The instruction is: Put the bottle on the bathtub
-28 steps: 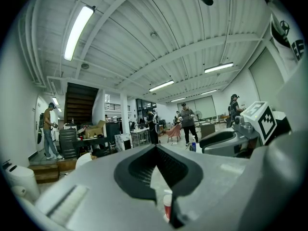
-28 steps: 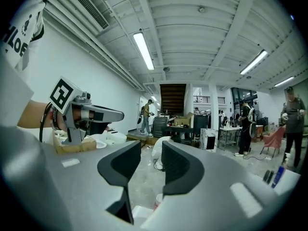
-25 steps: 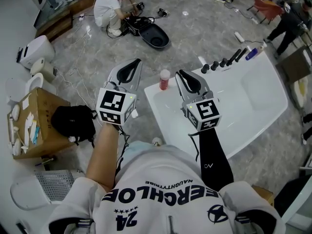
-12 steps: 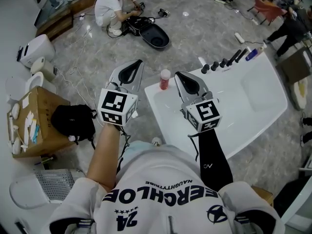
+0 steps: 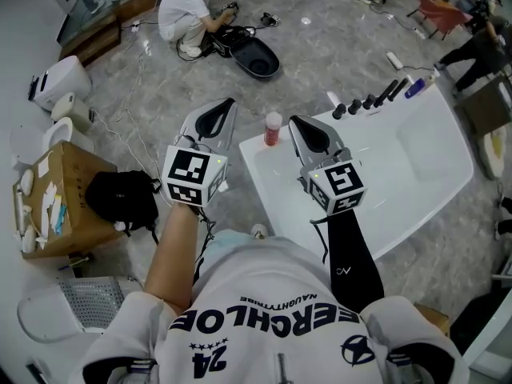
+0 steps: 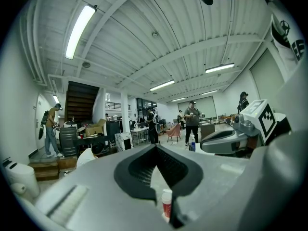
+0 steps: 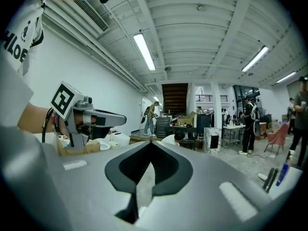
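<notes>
Our left gripper juts forward from a bare forearm over the floor, just off the tub's end. Its jaws are closed tip to tip with nothing clamped, only a hollow between the pads. Our right gripper, on a black-sleeved arm, reaches over the white bathtub, jaws likewise together and empty. We see the bottle, red with a pale cap, standing upright on the bathtub's corner rim, between the two gripper tips and touching neither. Black tap knobs line the far rim. Grey stone floor spreads all around. A cardboard box and black backpack sit to our left, well apart from the tub. A crouching person is far ahead.
</notes>
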Tool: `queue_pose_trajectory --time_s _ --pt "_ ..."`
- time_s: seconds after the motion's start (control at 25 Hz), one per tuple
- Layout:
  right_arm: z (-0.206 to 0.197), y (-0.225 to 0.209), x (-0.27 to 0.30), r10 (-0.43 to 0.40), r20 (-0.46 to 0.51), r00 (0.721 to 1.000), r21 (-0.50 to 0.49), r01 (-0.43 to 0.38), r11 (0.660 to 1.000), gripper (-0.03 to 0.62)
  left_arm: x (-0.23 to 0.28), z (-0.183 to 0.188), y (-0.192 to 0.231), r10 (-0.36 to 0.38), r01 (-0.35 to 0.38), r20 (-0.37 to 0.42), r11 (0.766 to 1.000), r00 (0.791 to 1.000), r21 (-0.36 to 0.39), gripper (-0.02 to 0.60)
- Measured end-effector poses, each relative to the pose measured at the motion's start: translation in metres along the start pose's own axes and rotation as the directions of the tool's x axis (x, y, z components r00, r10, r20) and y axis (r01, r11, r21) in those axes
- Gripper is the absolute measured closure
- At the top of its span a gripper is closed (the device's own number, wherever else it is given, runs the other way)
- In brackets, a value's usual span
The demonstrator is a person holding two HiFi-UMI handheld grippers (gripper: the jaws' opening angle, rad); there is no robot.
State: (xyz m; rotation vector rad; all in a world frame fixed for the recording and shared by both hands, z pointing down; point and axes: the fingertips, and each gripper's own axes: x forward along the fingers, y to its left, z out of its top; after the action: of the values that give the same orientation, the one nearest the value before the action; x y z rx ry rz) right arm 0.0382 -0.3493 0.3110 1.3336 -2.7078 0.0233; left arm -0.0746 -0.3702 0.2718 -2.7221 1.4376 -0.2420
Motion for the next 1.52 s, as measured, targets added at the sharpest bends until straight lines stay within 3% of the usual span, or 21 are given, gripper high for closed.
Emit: queue_pose_trajectory --time_s 0.56,0.84,1.52 --pt "-0.003 -0.004 -0.003 -0.018 -0.008 1.0 -0.003 0.018 1.0 0.565 -0.006 -0.002 0.004 0.013 -0.013 -0.023 1.0 1.0 0.016 0.58" --pt "-0.005 -0.012 -0.005 -0.045 -0.012 0.999 -0.003 0.045 0.999 0.565 -0.011 0.007 0.005 0.011 -0.011 0.003 1.0 1.0 0.012 0.581" --pt "-0.007 -0.022 -0.013 -0.104 -0.008 0.995 -0.031 0.104 0.994 0.565 -0.015 0.015 0.023 0.095 -0.096 0.034 0.995 0.995 0.033 0.58"
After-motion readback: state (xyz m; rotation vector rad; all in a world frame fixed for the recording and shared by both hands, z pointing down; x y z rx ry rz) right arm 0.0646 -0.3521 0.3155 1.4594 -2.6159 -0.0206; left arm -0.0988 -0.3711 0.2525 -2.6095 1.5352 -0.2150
